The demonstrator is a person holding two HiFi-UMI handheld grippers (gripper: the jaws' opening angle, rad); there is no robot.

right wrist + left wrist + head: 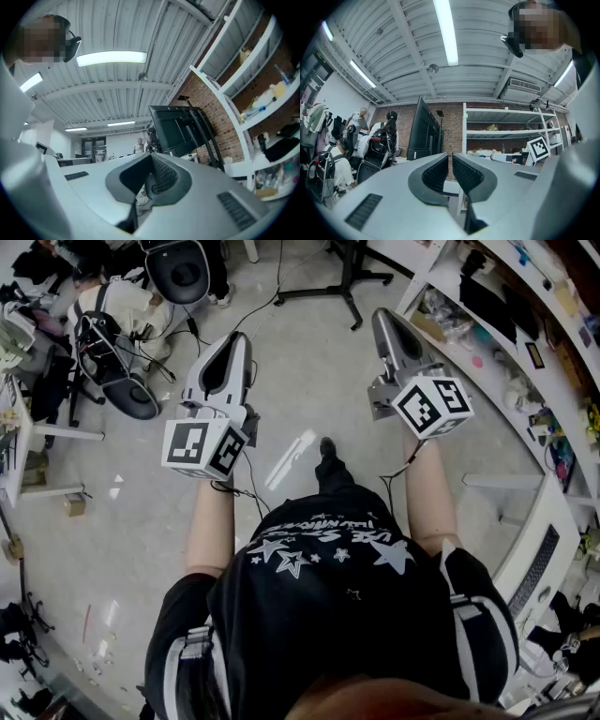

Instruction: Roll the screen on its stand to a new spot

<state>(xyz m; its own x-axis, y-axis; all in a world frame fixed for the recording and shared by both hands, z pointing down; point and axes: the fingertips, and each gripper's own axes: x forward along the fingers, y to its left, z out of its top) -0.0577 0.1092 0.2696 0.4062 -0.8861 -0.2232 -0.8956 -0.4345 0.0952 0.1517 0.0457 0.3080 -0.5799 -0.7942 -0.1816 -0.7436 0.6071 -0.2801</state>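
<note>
Ahead across open floor (309, 381): screen (174, 130) on its stand (207, 136), well apart from both grippers, not yet touched. In head view only black base legs (342, 285) at the top edge, probably the stand's.

Risks, biggest first:
- Top-heavy unit. Likely to tip if pushed high on the panel, or if one caster stops dead.
- White shelving (525, 371) close along the right. Easy to clip with a panel corner or a base leg when swinging wide.
- Office chair (178, 268) and bags off to the left, narrowing the lane.
- Loose cables (234, 310) trailing over the floor near the base. Prone to snag a wheel or get dragged; cannot tell whether any is plugged into the screen.
- Slipping off smooth posts under a pinch grip.

Orientation: upright overall, long axis of the whole unit vertical; panel itself apparently landscape. Nearly edge-on in the left gripper view (423, 131), so broad faces turned sideways across the line of approach. Posts on the shelving side; front or back showing, cannot tell.

Tools: left gripper (450, 161) closed, nothing between the jaws. Right gripper (151, 161) likewise closed and empty. Both held slightly nose-up.
</note>
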